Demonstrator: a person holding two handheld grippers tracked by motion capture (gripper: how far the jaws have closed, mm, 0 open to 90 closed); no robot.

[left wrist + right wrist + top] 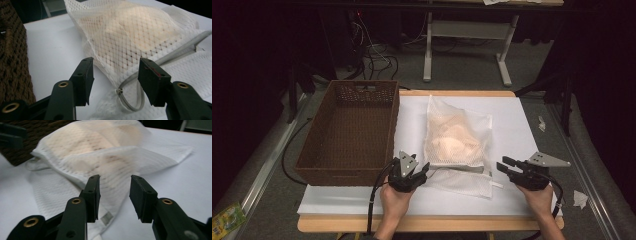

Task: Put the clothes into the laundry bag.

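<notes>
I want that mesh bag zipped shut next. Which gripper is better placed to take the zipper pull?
Left. The left gripper is open with the zipper pull between its jaws; the right gripper faces only the mesh bag fabric.

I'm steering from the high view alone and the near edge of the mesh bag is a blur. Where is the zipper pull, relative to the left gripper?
Observer: In the left gripper view the zipper pull lies on the table between the open jaws of the left gripper, a little ahead of them.
Operator: Is it touching either jaw?
Observer: No, both jaws stand apart from it, and the zipper tape loops toward the right-hand jaw.
Operator: And the right gripper?
Observer: The right gripper is open too, aimed at the mesh bag with a folded flap of mesh under its jaws.
</notes>
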